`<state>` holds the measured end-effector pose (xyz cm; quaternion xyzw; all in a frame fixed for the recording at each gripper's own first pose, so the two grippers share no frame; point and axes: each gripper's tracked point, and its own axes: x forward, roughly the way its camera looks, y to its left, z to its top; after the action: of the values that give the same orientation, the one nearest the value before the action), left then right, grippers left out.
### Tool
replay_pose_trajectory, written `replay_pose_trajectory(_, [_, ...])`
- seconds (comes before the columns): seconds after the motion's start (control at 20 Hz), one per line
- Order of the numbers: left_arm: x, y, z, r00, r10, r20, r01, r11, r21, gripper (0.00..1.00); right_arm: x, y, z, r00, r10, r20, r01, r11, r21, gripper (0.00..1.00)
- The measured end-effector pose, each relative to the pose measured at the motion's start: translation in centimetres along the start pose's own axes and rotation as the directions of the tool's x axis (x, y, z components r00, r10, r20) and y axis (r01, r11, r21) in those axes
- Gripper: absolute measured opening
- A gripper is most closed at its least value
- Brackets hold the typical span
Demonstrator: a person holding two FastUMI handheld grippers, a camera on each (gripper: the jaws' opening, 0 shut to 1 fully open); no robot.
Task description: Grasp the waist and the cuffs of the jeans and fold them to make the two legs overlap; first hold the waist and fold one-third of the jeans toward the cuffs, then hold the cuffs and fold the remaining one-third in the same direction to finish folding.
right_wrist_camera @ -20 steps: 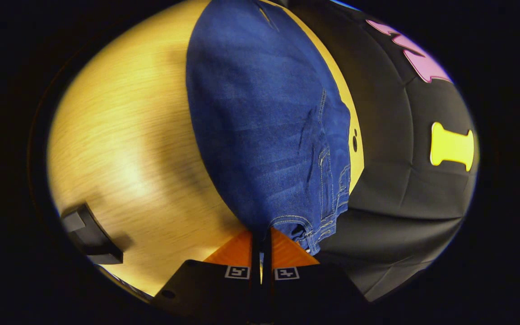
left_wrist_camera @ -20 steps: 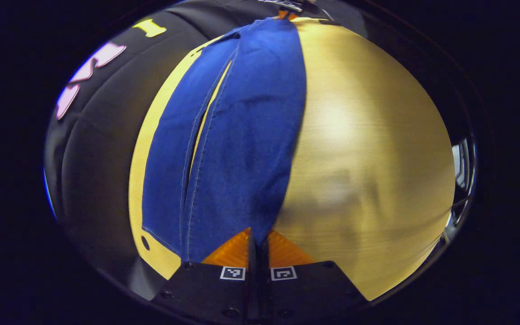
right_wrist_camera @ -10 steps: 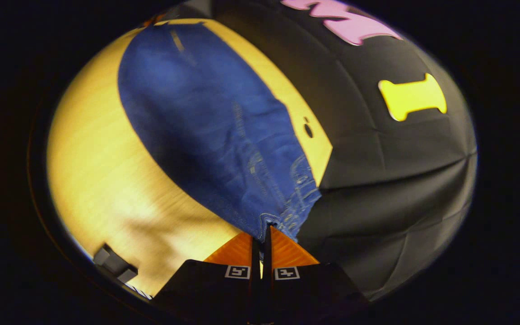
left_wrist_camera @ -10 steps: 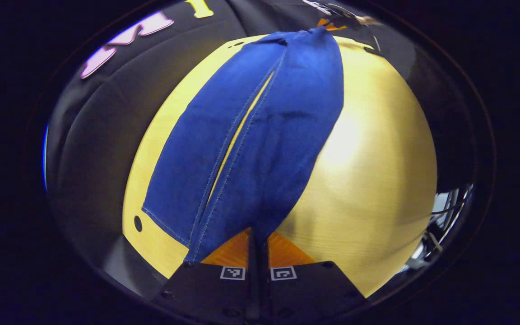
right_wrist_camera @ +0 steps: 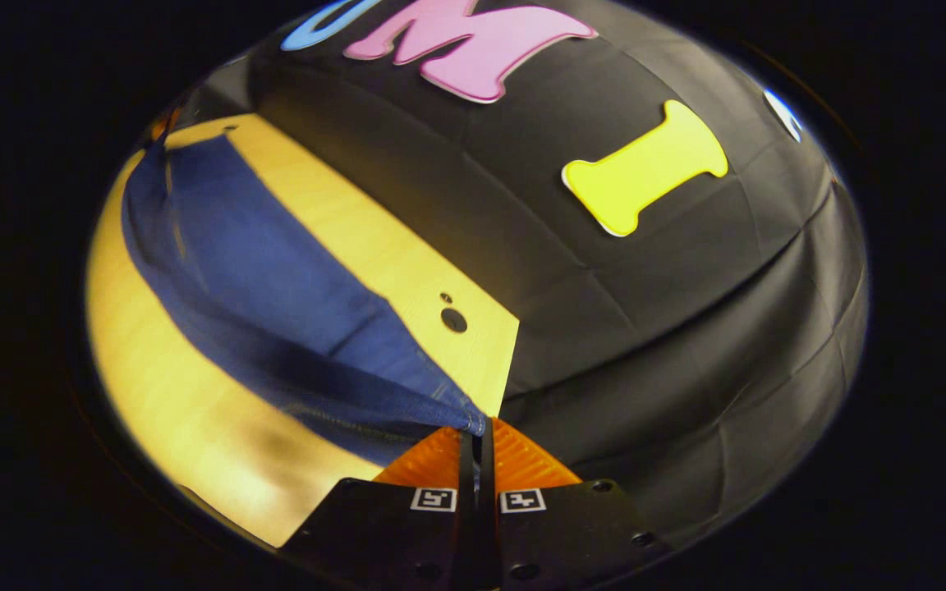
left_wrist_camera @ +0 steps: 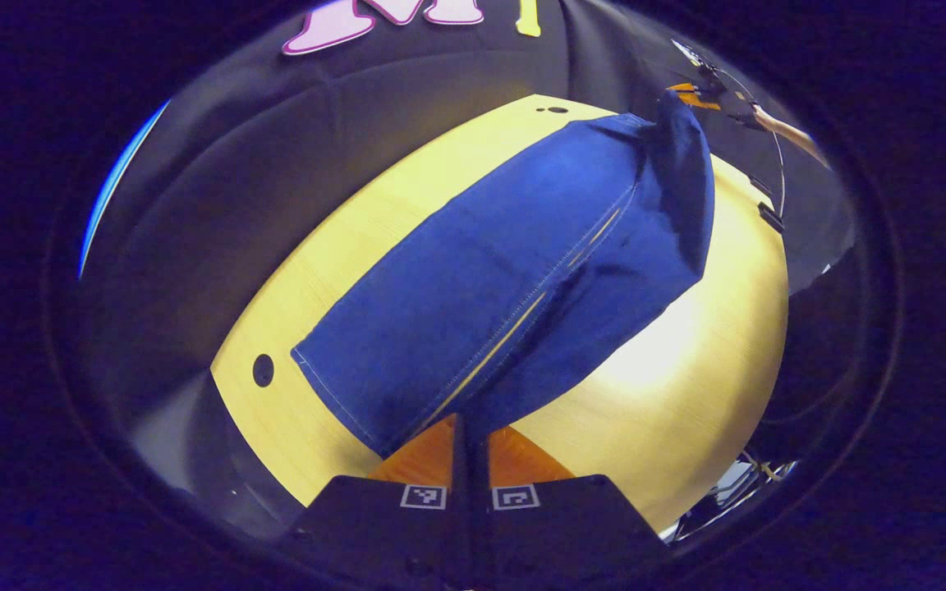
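While both tongs pinch the jeans tight, left tongs at bottom middle, right tongs too, the jeans stretch mid-frame over the tabletop.

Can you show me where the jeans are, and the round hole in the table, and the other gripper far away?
jeans (left_wrist_camera: 506,279): left gripper view, middle of the blue legs.
round hole (right_wrist_camera: 454,320): right gripper view, in the table's corner.
right gripper (left_wrist_camera: 699,97): left gripper view, at the jeans' far end.
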<state>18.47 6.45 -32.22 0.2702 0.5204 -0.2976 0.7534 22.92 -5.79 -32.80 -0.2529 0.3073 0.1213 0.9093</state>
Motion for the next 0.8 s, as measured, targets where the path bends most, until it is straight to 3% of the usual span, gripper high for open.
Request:
replay_pose_trajectory(0.2, [3.8,5.9,2.1,0.997,0.05,-0.057,-0.05,0.999,0.01,0.06,6.3,-0.3,0.5,0.997,-0.002,-0.083,0.008,0.997,0.072,0.05])
replay_pose_trajectory(0.45, [8.8,7.7,2.3,0.984,0.027,-0.174,-0.011,0.996,0.091,0.06,13.8,2.9,-4.5,0.959,0.088,-0.268,-0.029,0.976,0.215,0.05])
replay_pose_trajectory(0.65, [11.9,9.6,1.7,0.978,0.04,-0.204,-0.01,0.99,0.143,0.06,16.1,4.0,-5.3,0.952,0.065,-0.298,-0.024,0.99,0.139,0.05])
replay_pose_trajectory(0.7, [12.5,10.4,1.5,0.979,0.06,-0.193,-0.033,0.99,0.14,0.24,16.1,4.0,-4.8,0.956,0.054,-0.287,-0.021,0.993,0.115,0.05])
replay_pose_trajectory(0.8, [12.7,11.9,1.7,0.984,0.097,-0.147,-0.076,0.987,0.14,0.59,15.5,4.8,-4.2,0.957,0.06,-0.284,-0.029,0.993,0.112,0.16])
